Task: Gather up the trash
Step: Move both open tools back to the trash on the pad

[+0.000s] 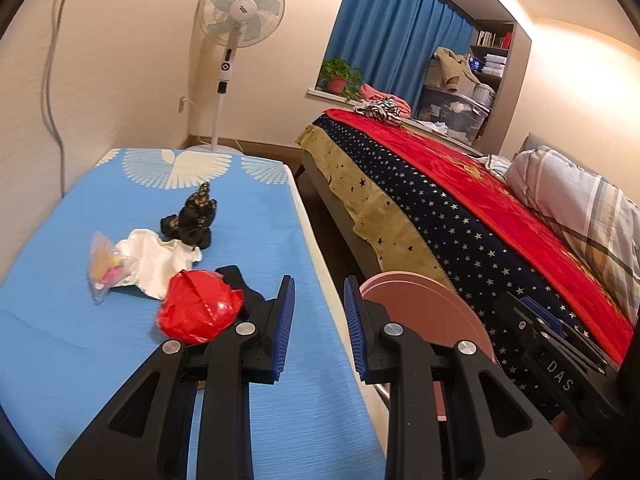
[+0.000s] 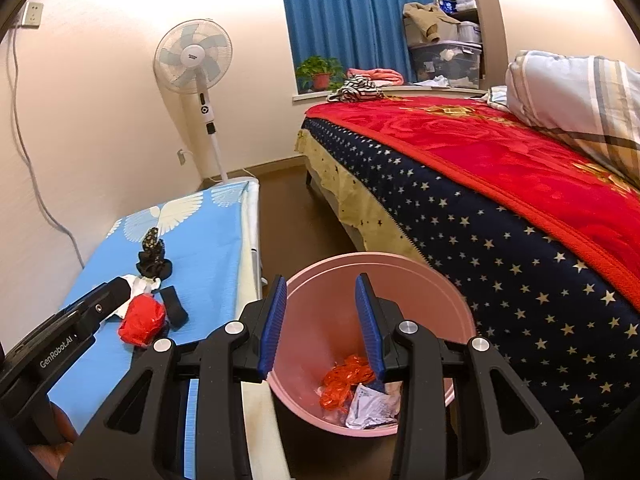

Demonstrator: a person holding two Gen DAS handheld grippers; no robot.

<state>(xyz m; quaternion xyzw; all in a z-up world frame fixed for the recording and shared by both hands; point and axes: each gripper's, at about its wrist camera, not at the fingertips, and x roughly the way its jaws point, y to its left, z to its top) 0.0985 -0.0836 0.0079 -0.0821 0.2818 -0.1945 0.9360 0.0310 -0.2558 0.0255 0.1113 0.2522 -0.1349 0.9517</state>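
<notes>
Right claw poised above the pink bin, jaws parted and empty, orange wrapper inside the bin, left claw gaping empty over the table edge, red bag just left of it.

The left hand-held gripper hides most of the pink bin.
</notes>
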